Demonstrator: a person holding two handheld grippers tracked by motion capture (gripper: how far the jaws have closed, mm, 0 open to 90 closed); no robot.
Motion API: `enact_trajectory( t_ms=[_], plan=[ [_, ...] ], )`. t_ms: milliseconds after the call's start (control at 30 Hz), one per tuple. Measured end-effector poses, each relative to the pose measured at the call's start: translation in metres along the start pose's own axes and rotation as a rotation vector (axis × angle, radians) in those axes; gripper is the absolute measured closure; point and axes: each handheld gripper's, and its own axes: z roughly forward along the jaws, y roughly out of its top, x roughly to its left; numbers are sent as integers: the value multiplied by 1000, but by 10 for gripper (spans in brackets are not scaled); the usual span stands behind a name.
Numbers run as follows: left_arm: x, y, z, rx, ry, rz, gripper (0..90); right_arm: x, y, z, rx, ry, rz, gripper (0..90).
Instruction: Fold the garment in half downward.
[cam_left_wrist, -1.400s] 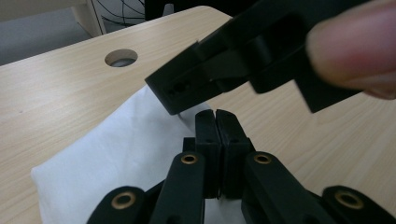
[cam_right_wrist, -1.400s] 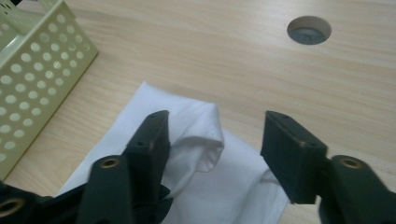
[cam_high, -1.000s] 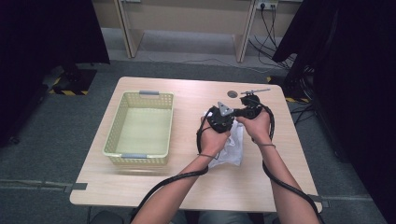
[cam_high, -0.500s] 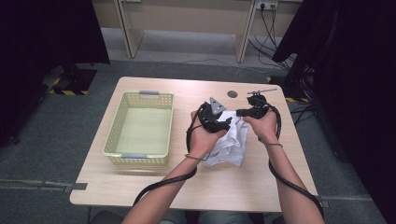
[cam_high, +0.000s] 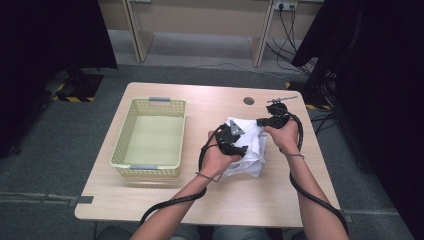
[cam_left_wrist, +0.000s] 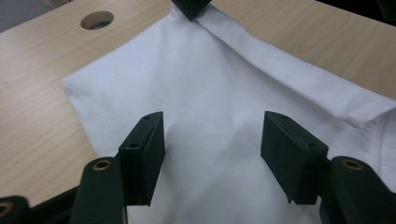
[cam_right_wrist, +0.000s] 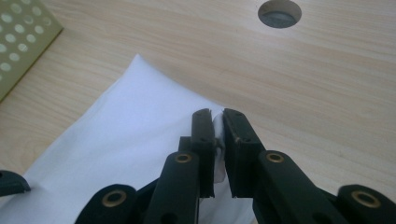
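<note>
Tabletop (cam_high: 165, 200); yellow basket (cam_high: 120, 145) empty

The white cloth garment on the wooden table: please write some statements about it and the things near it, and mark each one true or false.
1. The white cloth garment lies inside the yellow plastic basket. False: it lies on the light wooden table, to the right of the basket.
2. The right hand-held gripper is shut on an edge of the garment. True.
3. The left hand-held gripper clamps the garment. False: its jaws have just been opening and stand apart over the cloth.
4. The basket holds nothing. True.
5. The round hole in the table is covered by the garment. False: it lies bare, beyond the garment.
</note>
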Motion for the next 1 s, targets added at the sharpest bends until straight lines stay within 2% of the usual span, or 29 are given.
enact_trajectory(
  t_ms=[167,233,267,300,333,367,400,467,500,533,600,667,767,833,1000],
  plan=[
    [-8,-3,7,16,1,19,382,-4,-4,2,9,-16,3,807],
    [-11,-4,10,23,2,29,381,-7,-6,4,11,-30,3,775],
    [-12,-4,13,31,2,35,381,-10,-9,5,10,-56,7,723],
    [-12,-4,13,31,2,35,382,-10,-9,5,10,-56,7,723],
    [-13,-4,15,38,5,42,382,-11,-10,2,-8,-90,1,684],
    [-13,-4,15,38,5,42,382,-11,-10,2,-8,-90,1,684],
    [-14,-5,16,42,9,47,381,-9,-9,-5,-42,-117,-7,659],
    [-15,-6,18,44,8,50,378,-4,-7,-15,-75,-116,-21,647],
    [-15,-6,18,44,8,50,376,-4,-7,-15,-75,-116,-21,647],
    [-14,-7,19,48,11,46,374,6,-7,-22,-86,-104,-63,627],
    [-15,-8,20,50,12,43,371,15,-12,-22,-60,-71,-93,599],
    [-15,-8,21,52,14,41,369,20,-20,-18,-30,-82,-119,568],
    [-16,-9,22,57,16,49,368,21,-29,-8,-6,-94,-121,538],
    [-17,-9,22,57,13,48,368,15,-36,6,22,-124,-110,524],
    [-16,-12,22,66,6,50,365,9,-44,26,71,-134,-93,517]
  ],
)
